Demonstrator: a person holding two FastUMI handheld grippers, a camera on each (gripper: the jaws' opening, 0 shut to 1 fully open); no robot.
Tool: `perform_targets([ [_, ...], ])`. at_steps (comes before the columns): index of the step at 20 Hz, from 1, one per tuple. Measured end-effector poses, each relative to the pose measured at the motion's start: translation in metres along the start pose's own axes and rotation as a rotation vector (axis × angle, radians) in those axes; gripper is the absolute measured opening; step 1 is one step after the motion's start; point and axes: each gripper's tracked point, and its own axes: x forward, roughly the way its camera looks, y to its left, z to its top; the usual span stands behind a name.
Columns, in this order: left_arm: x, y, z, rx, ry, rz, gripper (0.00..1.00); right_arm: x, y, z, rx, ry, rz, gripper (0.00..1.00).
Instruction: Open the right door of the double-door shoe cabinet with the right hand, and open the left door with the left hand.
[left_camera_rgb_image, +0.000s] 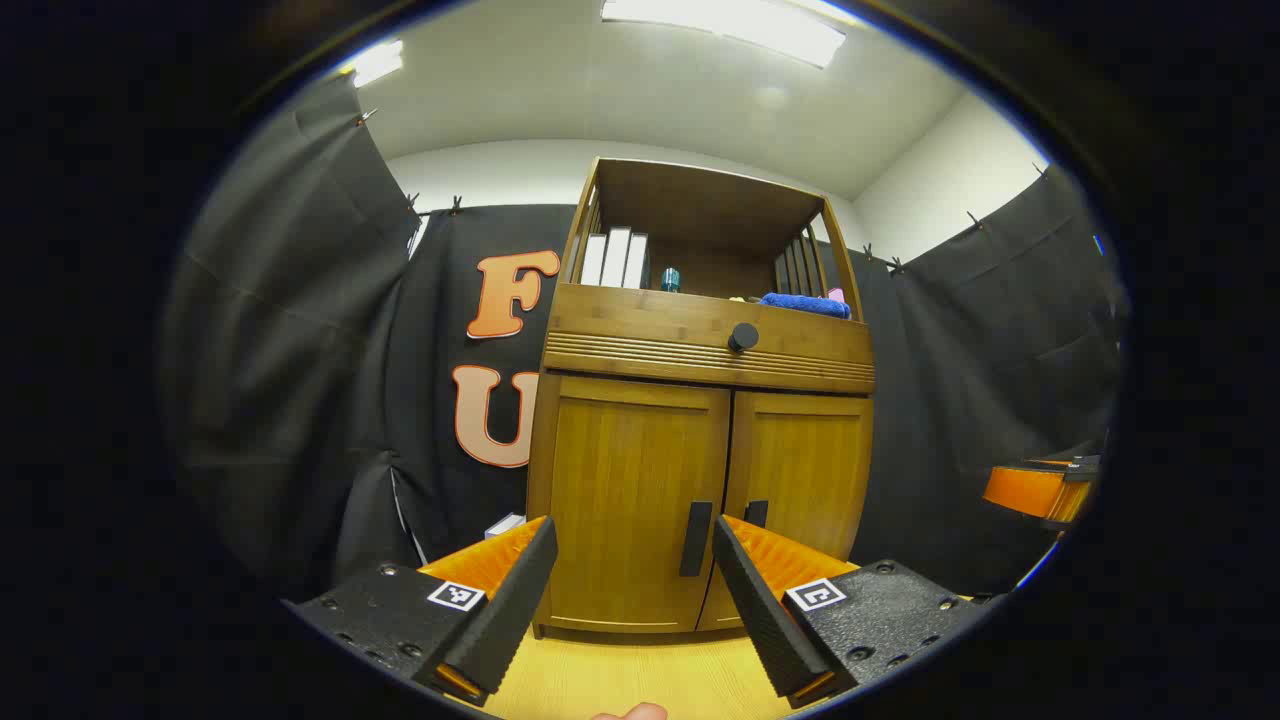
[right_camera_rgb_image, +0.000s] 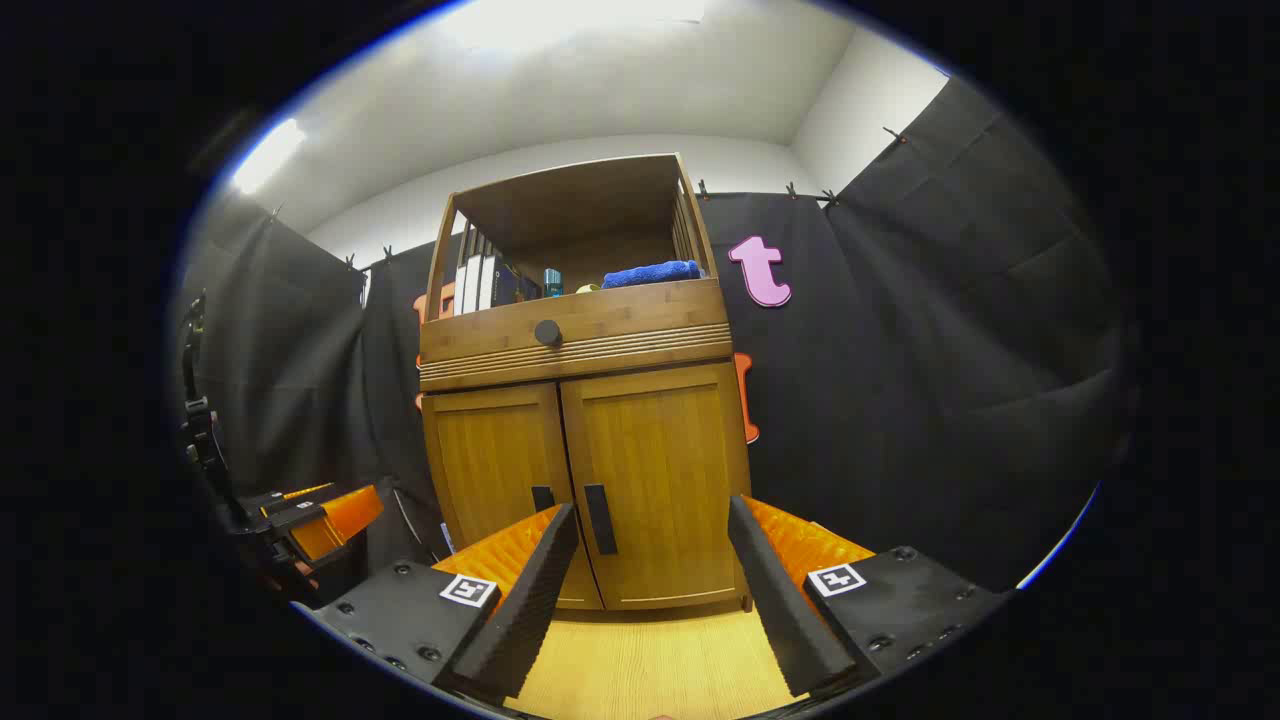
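The wooden shoe cabinet (left_camera_rgb_image: 700, 350) stands straight ahead with both doors closed. In the left gripper view, its left door (left_camera_rgb_image: 610, 450) carries a dark vertical handle (left_camera_rgb_image: 695, 538), and the right door (left_camera_rgb_image: 810, 460) has its handle (left_camera_rgb_image: 756, 513) beside the centre seam. My left gripper (left_camera_rgb_image: 634, 528) is open, short of the doors and framing the left handle. In the right gripper view, the right door (right_camera_rgb_image: 665, 440) and its handle (right_camera_rgb_image: 599, 519) sit between the fingers of my open right gripper (right_camera_rgb_image: 651, 510), a little way off. The left door (right_camera_rgb_image: 490, 450) is beside it.
Above the doors is a drawer with a round dark knob (left_camera_rgb_image: 742, 337). The open shelf holds books (left_camera_rgb_image: 615, 258) and a blue towel (left_camera_rgb_image: 805, 304). Light wood flooring (left_camera_rgb_image: 640, 670) runs to the cabinet. The right gripper (left_camera_rgb_image: 1040, 490) shows at far right, the left gripper (right_camera_rgb_image: 310, 520) at far left.
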Motion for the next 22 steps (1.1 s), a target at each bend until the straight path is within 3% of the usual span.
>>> perform_targets([
  [3,-0.0001,0.0002,0.0010,0.001,-0.005,-0.001,0.94,-0.0017,0.0008,0.0016,-0.004,-0.006,0.001,0.89],
  [4,-0.0001,-0.0001,0.0012,0.001,-0.005,-0.001,0.94,-0.0017,0.0011,0.0017,-0.004,-0.007,0.000,0.98],
  [22,0.0051,0.0037,0.0008,-0.002,-0.014,-0.002,0.94,0.0038,0.0079,0.0025,-0.017,-0.027,0.007,0.98],
])
